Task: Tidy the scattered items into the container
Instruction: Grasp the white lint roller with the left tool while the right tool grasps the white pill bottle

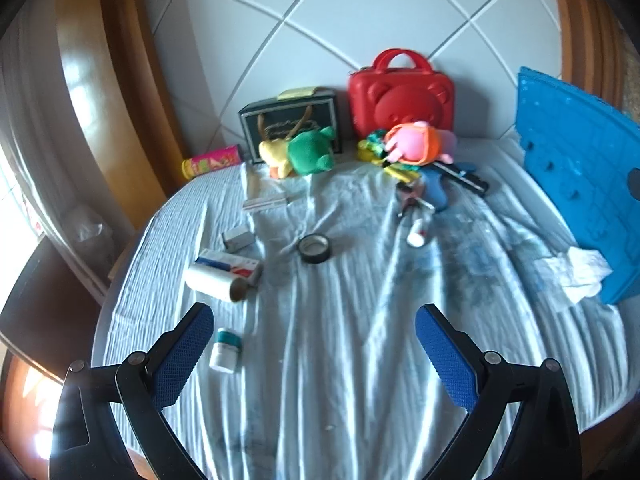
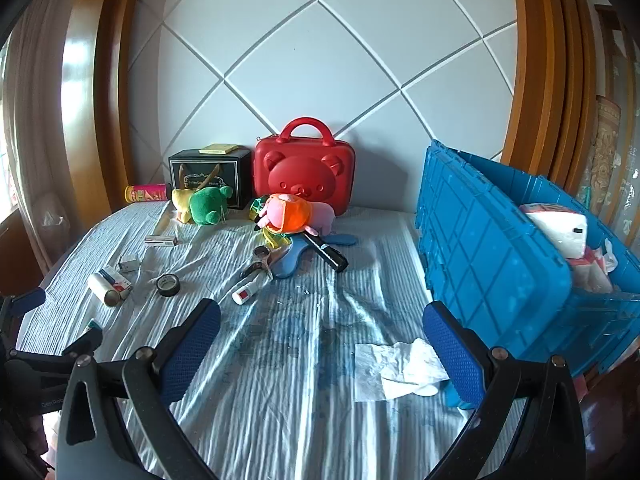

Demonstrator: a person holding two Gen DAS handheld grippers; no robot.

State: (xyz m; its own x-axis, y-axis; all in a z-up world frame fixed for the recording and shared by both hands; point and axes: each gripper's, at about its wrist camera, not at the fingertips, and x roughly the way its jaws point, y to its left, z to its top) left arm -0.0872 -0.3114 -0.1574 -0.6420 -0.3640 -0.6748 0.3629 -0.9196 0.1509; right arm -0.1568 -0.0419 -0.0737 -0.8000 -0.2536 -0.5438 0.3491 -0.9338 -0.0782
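A blue plastic crate stands at the right of the bed, also in the left wrist view; white packets lie inside it. Scattered on the sheet are a black tape roll, a white roll, a small white bottle with a teal cap, a white tube, scissors and a black marker. A crumpled tissue lies by the crate. My left gripper is open and empty above the sheet, the bottle by its left finger. My right gripper is open and empty, the tissue beside its right finger.
A red bear case, a black box, a green plush and a pink plush sit by the padded headboard. A pink can lies at the back left. The left gripper's fingers show at the left edge.
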